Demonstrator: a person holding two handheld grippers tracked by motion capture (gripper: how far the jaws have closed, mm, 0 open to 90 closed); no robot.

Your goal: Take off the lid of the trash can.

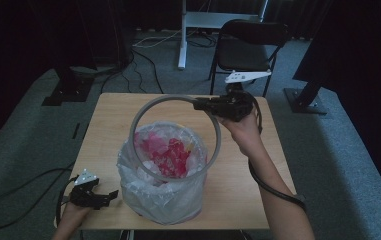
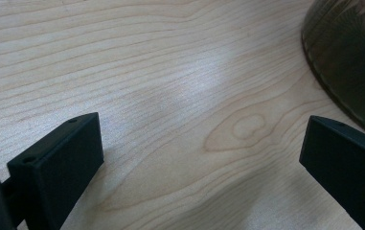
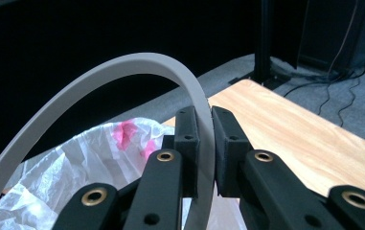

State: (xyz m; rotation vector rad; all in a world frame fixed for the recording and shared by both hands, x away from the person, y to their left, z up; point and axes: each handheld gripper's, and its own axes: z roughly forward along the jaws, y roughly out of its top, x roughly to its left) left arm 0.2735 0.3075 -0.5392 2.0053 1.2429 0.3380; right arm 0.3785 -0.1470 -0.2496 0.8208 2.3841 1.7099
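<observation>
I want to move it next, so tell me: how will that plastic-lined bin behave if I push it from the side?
The bin looks light, so it may slide or tip. Its liner looks thin and crinkly, probably slippery and floppy. The grey ring keeps its round shape in the right tongs, so it is probably stiff.

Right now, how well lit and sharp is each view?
High view: dim and soft, surroundings nearly black, grey ring readable. Left gripper view: bright, sheen on the wooden table. Right gripper view: right gripper sharp on the ring, background dark.
</observation>
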